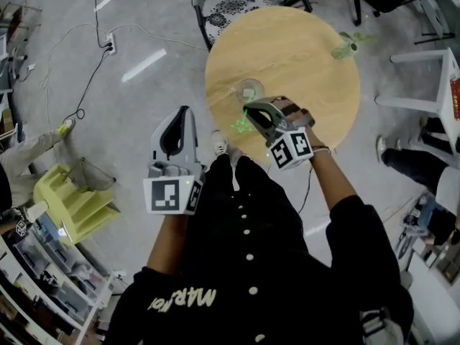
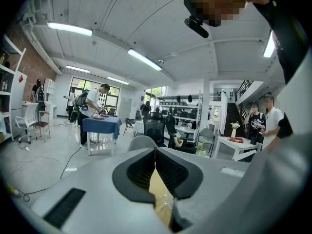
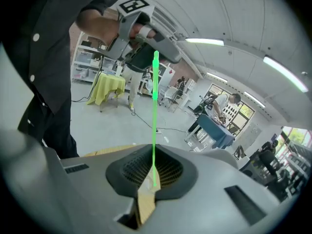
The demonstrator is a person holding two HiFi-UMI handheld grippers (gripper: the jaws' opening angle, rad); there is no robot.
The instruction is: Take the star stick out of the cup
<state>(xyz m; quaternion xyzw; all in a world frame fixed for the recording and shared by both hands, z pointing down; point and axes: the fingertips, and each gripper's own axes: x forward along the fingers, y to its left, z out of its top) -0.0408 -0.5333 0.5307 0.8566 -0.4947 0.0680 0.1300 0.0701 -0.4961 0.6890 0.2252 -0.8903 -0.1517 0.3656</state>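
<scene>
A clear cup stands on the round wooden table, near its front left. Just in front of the cup, my right gripper is shut on the thin green star stick. In the right gripper view the stick rises straight up from between the pads. In the head view a green star shape glows beside the gripper, apart from the cup. My left gripper hangs off the table's left side over the floor, jaws shut and empty.
A small green plant-like object sits at the table's far right edge. A chair stands behind the table. Cables and a yellow bin lie on the floor at left. A white table is at right.
</scene>
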